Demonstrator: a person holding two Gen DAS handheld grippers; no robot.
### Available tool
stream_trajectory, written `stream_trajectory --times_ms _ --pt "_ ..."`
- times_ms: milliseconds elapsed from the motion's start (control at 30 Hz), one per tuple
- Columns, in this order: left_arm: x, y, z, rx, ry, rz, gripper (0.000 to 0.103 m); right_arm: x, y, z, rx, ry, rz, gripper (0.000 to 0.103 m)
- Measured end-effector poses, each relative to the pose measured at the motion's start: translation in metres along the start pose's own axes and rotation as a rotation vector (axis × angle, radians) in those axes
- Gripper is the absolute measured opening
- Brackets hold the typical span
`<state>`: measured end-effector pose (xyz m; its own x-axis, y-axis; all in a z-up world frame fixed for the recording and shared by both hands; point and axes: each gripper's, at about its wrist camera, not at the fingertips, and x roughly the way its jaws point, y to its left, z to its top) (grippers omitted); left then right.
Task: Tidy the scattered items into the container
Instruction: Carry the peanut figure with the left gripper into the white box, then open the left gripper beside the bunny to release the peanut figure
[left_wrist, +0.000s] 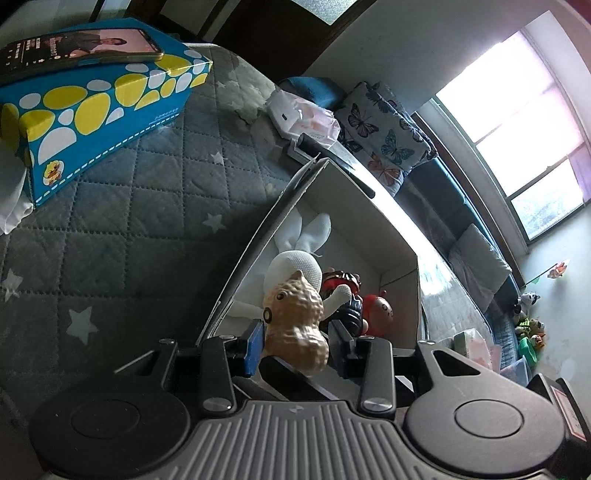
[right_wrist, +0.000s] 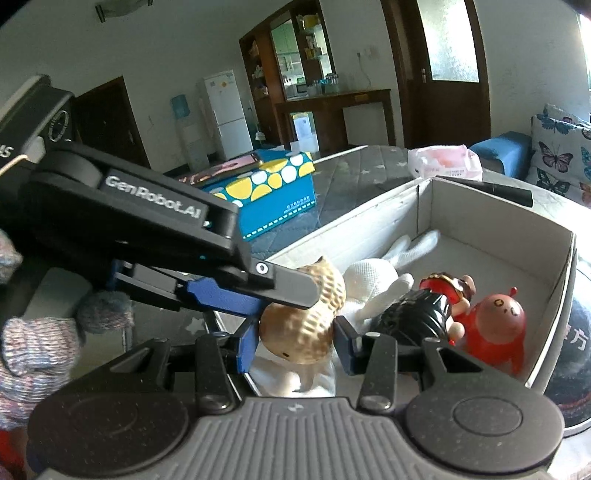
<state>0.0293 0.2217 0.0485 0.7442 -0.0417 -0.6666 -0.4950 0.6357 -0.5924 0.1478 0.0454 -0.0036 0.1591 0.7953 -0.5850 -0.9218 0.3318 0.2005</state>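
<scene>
A tan peanut-shaped toy (left_wrist: 297, 326) sits between the fingers of my left gripper (left_wrist: 297, 341), over the near end of a white cardboard box (left_wrist: 400, 275). In the right wrist view the same peanut toy (right_wrist: 301, 325) also sits between the fingers of my right gripper (right_wrist: 295, 345), while the left gripper (right_wrist: 295, 291) reaches in from the left onto the toy. Inside the box (right_wrist: 554, 291) lie a white plush rabbit (right_wrist: 384, 277), a black-and-red figure (right_wrist: 424, 314) and a red round toy (right_wrist: 496, 325).
A blue box with yellow and white spots (left_wrist: 92, 107) with a phone (left_wrist: 74, 46) on top lies on the grey quilted star-patterned surface (left_wrist: 129, 221). A pink plastic pack (left_wrist: 310, 122) and a butterfly cushion (left_wrist: 384, 136) lie behind the white box. A knitted-gloved hand (right_wrist: 33, 354) is at left.
</scene>
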Motion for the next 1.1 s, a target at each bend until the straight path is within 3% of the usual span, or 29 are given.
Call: stream_trajectory --times_ms 633,1100 --pt "-0.023 0.002 0.001 -0.014 -0.062 -0.007 0.04 0.014 0.006 0.01 -0.047 0.054 0.006 0.044" --pt "-0.028 -0.006 -0.003 -0.001 -0.069 -0.024 0.04 -0.002 0.01 0.01 -0.036 0.024 -0.003 0.045"
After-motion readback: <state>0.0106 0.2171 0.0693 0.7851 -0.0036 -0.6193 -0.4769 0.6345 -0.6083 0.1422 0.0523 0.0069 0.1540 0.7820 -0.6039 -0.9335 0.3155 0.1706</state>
